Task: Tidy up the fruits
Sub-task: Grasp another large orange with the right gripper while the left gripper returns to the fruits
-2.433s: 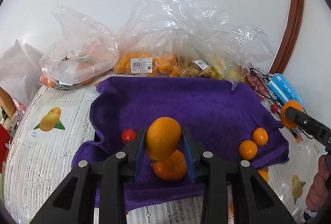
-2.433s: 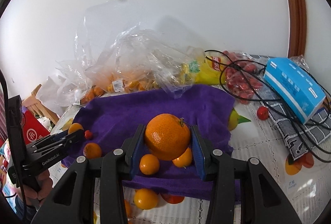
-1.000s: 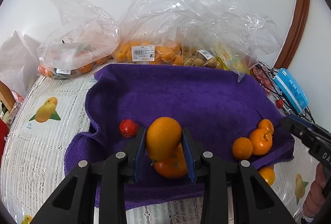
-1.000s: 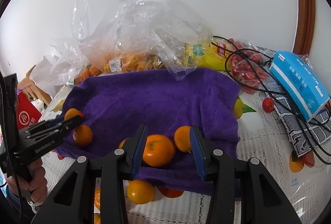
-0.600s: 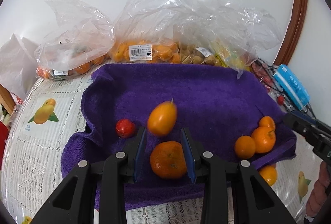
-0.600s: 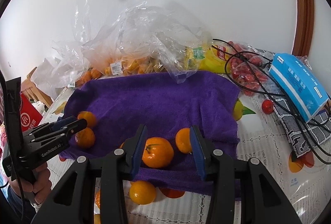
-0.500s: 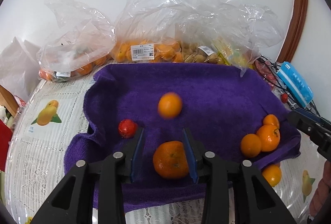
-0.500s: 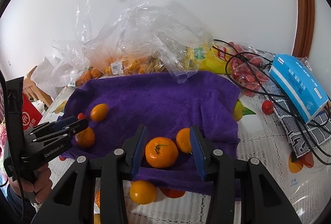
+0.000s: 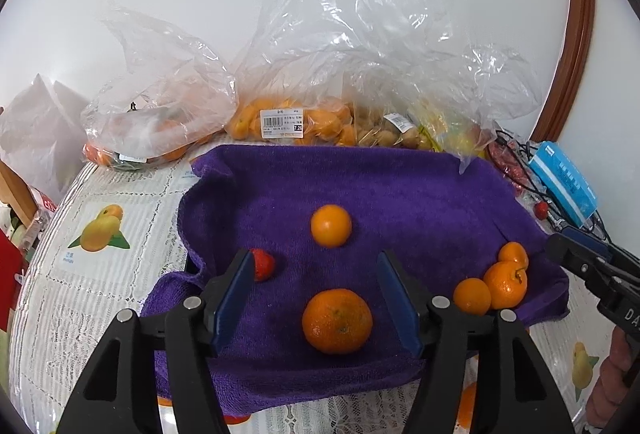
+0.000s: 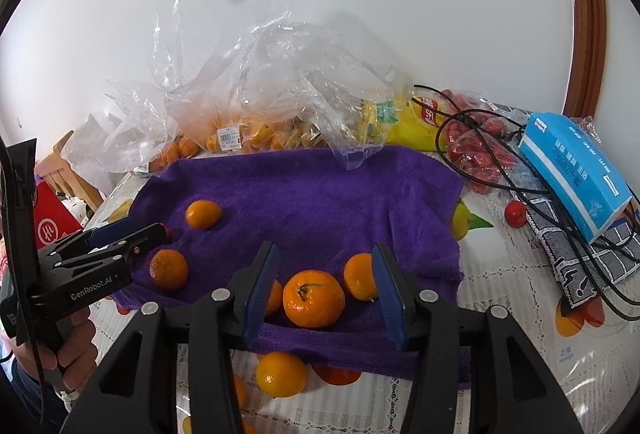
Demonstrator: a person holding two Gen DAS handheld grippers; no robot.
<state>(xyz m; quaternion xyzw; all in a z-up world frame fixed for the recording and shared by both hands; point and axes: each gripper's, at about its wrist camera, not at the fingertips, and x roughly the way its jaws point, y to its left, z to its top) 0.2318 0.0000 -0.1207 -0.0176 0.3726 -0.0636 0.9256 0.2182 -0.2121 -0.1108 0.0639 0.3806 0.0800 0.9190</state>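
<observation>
step: looks like drop-off time, both sets of tongs letting go of fruit onto the purple towel
left gripper: jaws opening, about half spread, holding nothing. A big mandarin sits on the towel between them, pads not touching it
right gripper: jaws opening a bit too, fairly narrow, gripping nothing. A stemmed mandarin lies between the pads with gaps on both sides
fruit spots: small orange mid-frame in the left view, tomato just by the left finger, a cluster of three at lower right on the towel edge
changed: a second ago the left tongs were clamped on that small orange; now it's loose and has rolled up the towel. The right one's fruit was already down
next: my guess, back both off and go for strays like the orange on the tablecloth, bottom centre of the right view. Round stuff rolls, so close on it gently
</observation>
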